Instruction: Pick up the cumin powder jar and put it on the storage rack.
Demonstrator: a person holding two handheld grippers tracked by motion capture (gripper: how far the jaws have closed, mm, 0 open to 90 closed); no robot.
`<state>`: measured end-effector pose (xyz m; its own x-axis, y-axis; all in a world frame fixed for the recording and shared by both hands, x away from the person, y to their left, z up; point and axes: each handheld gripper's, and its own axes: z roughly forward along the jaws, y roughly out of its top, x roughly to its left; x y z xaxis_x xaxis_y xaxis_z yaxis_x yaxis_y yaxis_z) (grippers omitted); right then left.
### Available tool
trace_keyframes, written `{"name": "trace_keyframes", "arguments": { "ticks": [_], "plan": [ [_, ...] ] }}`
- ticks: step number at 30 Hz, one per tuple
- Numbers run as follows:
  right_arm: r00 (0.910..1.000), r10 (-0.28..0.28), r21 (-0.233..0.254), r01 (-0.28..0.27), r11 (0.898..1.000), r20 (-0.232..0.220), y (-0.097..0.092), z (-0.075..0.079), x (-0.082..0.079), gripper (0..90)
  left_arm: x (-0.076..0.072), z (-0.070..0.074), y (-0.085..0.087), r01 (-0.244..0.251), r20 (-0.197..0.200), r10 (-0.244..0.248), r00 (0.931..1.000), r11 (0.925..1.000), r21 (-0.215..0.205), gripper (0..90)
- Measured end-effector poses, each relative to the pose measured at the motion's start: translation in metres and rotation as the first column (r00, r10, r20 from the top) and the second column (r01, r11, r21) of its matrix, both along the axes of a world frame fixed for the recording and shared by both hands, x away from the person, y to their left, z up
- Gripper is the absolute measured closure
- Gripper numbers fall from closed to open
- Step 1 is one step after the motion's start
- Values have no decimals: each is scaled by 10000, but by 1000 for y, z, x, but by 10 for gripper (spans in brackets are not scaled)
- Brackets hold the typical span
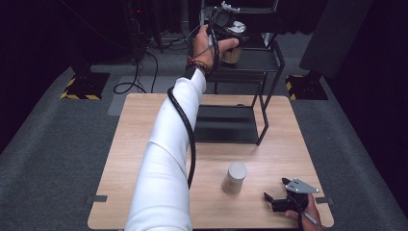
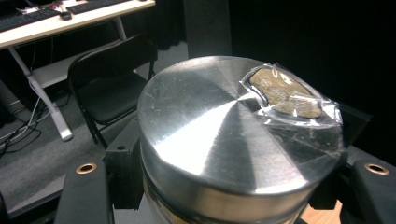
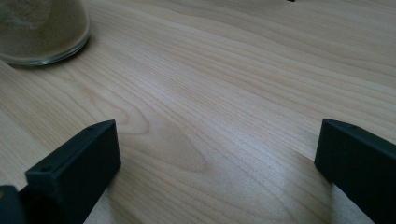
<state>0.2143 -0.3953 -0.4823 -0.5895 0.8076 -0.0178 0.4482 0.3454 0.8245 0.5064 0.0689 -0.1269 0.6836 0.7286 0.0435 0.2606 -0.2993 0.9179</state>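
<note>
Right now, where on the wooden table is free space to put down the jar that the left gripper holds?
The table is bare along its left side, beyond the white sleeve, and between the black rack and the second jar. It is tighter at the near right, where that jar stands close to the right gripper, and at the back, where the rack stands.

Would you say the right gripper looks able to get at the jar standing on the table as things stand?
Probably yes. The right gripper rests low on the table with its jaws wide open, and only bare wood lies between it and the jar. The left gripper is far off at the rack.
</note>
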Motion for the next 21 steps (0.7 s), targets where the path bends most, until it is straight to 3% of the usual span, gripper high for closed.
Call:
{"name": "trace_keyframes", "arguments": {
  "ticks": [11,18,21],
  "plan": [
    [10000,-12,5,12,10000,4,0,0,0,0,16,-7,-6,-24,-99,25,9999,9999,124,314],
    [10000,-24,10,24,10000,-15,0,0,0,0,22,-16,-1,-37,-234,38,9997,10000,47,313],
    [10000,-36,9,36,10000,-9,0,0,0,0,24,-20,2,-7,-253,2,9997,9998,-195,313]
  ]
}}
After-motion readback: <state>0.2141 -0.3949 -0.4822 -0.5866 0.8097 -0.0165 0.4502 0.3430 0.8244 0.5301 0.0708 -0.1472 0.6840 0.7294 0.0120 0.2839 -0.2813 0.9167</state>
